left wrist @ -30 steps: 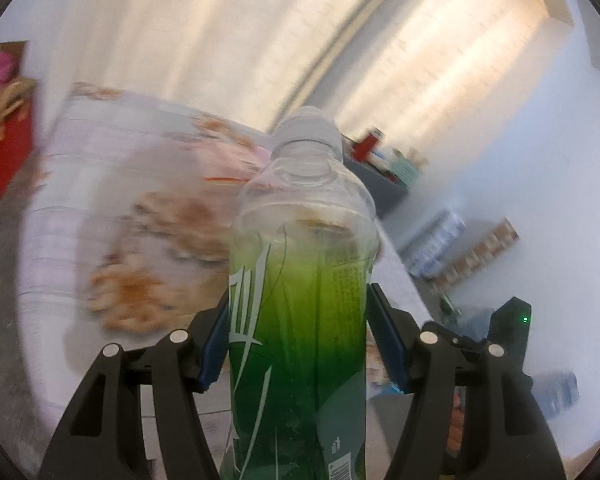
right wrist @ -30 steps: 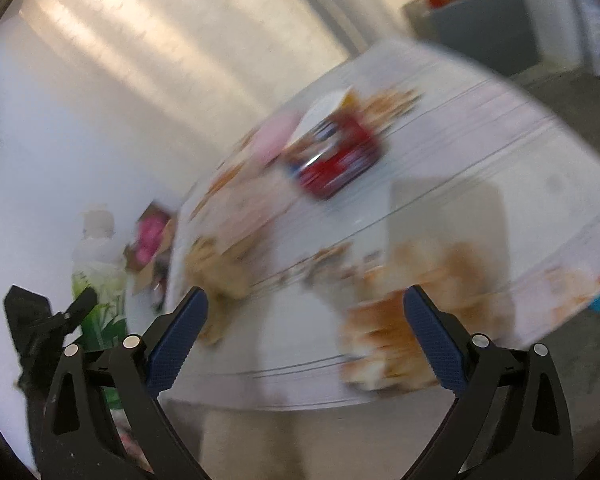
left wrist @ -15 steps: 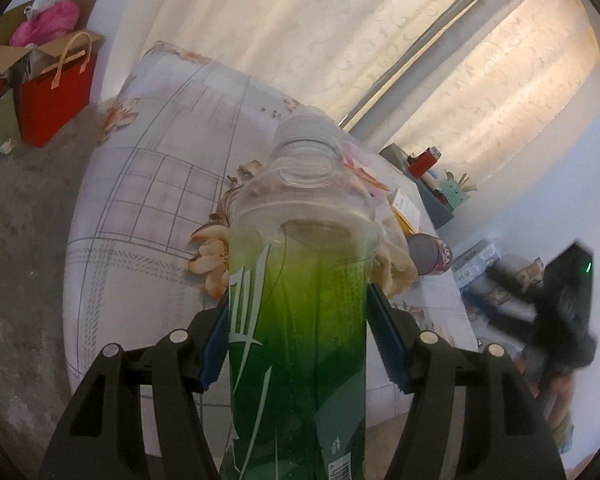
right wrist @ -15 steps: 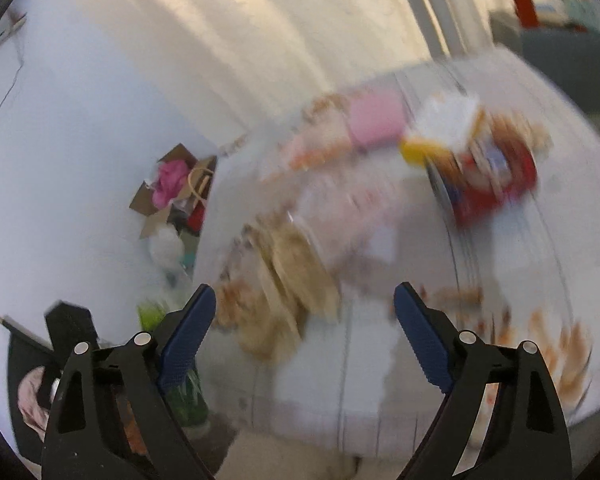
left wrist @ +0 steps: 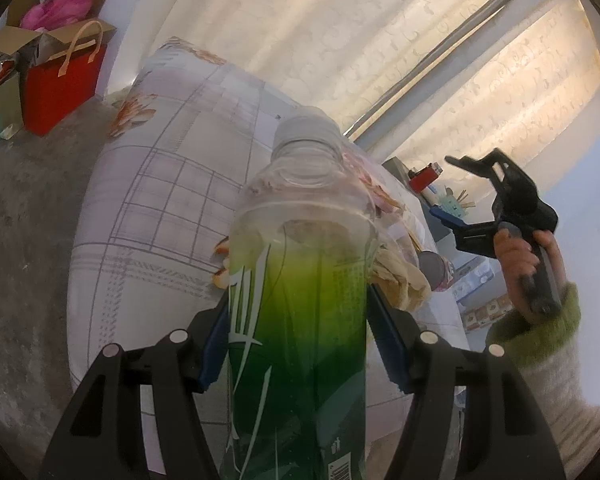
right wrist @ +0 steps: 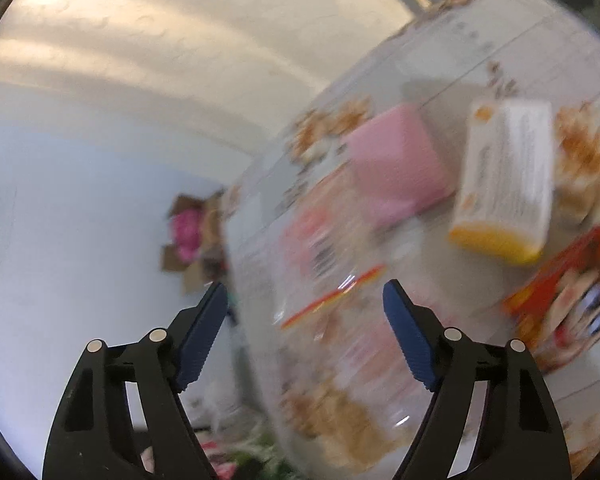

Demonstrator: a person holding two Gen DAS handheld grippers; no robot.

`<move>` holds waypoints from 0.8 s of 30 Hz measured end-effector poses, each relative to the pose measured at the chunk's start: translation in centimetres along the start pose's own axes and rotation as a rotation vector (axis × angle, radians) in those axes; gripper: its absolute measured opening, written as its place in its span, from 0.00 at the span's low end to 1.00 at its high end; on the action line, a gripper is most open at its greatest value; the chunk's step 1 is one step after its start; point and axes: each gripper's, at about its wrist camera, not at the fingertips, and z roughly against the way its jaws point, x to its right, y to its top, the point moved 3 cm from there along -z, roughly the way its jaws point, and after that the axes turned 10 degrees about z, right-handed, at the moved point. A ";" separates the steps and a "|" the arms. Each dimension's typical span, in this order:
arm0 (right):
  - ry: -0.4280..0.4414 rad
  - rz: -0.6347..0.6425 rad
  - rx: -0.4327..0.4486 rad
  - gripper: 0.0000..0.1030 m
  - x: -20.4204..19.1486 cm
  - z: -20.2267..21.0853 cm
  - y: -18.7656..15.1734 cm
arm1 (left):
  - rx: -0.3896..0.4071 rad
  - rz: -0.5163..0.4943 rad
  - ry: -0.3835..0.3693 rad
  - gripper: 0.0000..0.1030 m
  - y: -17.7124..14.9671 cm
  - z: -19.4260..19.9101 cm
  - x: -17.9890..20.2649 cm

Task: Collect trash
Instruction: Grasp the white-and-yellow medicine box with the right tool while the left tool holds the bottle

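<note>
My left gripper (left wrist: 296, 344) is shut on a clear plastic bottle (left wrist: 300, 280) with a green label and a white cap, held upright in front of the bed (left wrist: 160, 184). A hand in a green sleeve holds my right gripper (left wrist: 446, 186) over the bed's far side. In the blurred right wrist view my right gripper (right wrist: 304, 312) has its jaws closing with nothing pressed between them. Under it lies a clear wrapper (right wrist: 332, 300) with a red stripe. Beyond are a pink packet (right wrist: 396, 164), a white and yellow box (right wrist: 508, 176) and a red packet (right wrist: 572, 304).
A crumpled beige wrapper (left wrist: 400, 276) and a can (left wrist: 432, 270) lie on the bed behind the bottle. A red paper bag (left wrist: 60, 80) and an open cardboard box (left wrist: 56, 12) stand on the grey floor at left. A cluttered nightstand (left wrist: 432, 188) is by the curtains.
The bottle stays gripped while the left view sinks toward the bed. My right gripper has swung across over the litter, its jaws narrower, and now shows at the right of the left wrist view.
</note>
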 end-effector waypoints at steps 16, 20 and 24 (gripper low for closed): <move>-0.560 0.008 -0.276 0.78 9.1 -5.2 5.0 | -0.027 0.010 -0.021 0.60 0.9 -1.3 -0.3; -0.586 0.018 -0.260 0.77 9.9 -5.9 5.1 | -0.034 0.018 -0.020 0.60 1.2 -1.6 -0.4; -0.570 0.002 -0.227 0.73 10.5 -5.6 4.7 | -0.032 0.015 -0.013 0.60 1.3 -1.6 -0.4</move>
